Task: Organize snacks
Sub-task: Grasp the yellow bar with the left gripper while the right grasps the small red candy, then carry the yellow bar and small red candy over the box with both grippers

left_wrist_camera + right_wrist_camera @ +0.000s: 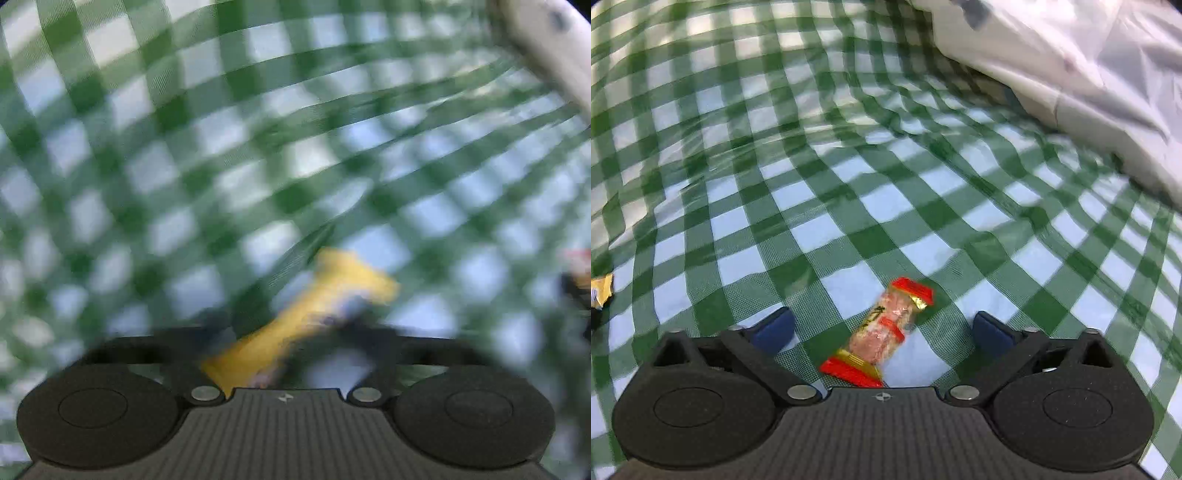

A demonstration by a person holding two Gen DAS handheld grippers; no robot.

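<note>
Left gripper [284, 332] is clamping a blurred yellow snack packet [314, 317], lower centre. Right gripper [882, 328] is straddling a red-ended snack packet [882, 332] on the green checked cloth [812, 184], fingers apart, not touching it; likely positioning for a pickup.

right claw [882, 328]: open, untouching | red snack packet [882, 332]: between fingers | green checked cloth [812, 184]: underneath

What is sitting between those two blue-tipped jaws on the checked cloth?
A red-ended snack packet lies between them on the green checked cloth, untouched by either jaw; the right wrist view shows it.
</note>
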